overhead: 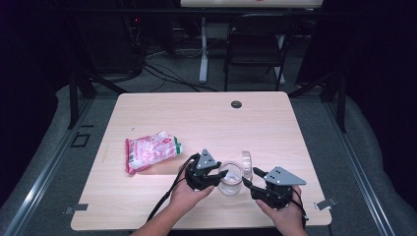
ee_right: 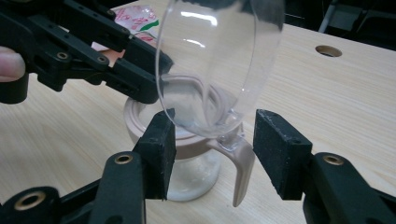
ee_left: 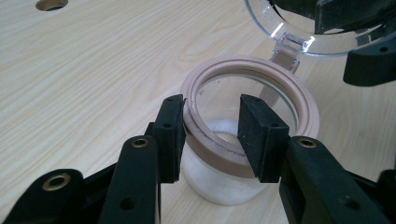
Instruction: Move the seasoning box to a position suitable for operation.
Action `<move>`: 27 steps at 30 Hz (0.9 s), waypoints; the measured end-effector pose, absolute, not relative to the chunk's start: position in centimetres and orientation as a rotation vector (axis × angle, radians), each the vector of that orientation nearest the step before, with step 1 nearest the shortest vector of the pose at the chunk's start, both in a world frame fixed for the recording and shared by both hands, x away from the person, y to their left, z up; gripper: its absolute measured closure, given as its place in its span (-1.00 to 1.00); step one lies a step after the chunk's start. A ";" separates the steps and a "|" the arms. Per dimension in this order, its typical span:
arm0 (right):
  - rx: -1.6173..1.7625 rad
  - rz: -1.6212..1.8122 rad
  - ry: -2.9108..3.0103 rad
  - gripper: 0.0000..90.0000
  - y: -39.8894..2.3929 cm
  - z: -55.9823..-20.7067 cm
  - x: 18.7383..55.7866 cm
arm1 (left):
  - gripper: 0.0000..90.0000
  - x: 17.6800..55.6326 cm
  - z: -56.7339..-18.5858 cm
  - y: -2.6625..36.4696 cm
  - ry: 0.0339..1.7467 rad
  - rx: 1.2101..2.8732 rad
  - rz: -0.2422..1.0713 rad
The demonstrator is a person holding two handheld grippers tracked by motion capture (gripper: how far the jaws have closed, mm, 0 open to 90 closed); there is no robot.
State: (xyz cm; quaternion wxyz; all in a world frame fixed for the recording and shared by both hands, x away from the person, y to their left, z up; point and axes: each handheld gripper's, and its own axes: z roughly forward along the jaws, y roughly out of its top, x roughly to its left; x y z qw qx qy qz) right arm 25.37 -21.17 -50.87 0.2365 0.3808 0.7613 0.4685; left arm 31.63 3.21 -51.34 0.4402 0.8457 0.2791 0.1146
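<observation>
**Jar open, lid swung up, packet untouched**

The glass jar [overhead: 230, 181] stands upright on the table [overhead: 206, 118], near its front edge, and serves here as the landmark. The left gripper [ee_left: 212, 135] is clamped on the jar's pinkish rim ring [ee_left: 308, 109]: one pad sits outside the ring, the other inside the mouth, and both press on it, so the jar looks steadied. The clear hinged lid [ee_right: 219, 60] is tipped up and back from the mouth, standing almost on edge on the side of the jar away from the left gripper, joined to the ring by its hinge. The right gripper [ee_right: 212, 149] has its jaws parted on either side of the lid's lower edge and the pinkish latch tab [ee_right: 243, 172]; the pads do not appear to press on anything, so I judge it open and only guiding the lid.

As I read it, the opening step is done or nearly so: the mouth is clear. A whitish layer seems to lie at the jar's bottom, though I cannot tell what it is. Left to do, probably, is filling: a red, white and green snack packet [overhead: 150, 151] lies flat, well to the left of the jar and a little farther back, apparently sealed.

The packet carries print, but no word or brand is readable. The jar shows no label
</observation>
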 end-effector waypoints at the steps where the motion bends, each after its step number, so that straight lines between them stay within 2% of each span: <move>1: 1.064 1.301 2.084 0.08 -21.5 -50.9 25.4 | 0.37 31.6 -51.3 3.2 0.693 2.100 0.284; 22: 1.067 1.277 2.173 0.07 -22.5 -52.1 26.0 | 0.35 31.7 -51.2 3.2 0.716 2.095 0.276; 27: 1.116 1.201 2.204 0.29 -22.6 -53.4 26.8 | 0.31 31.8 -50.8 3.8 0.719 2.071 0.291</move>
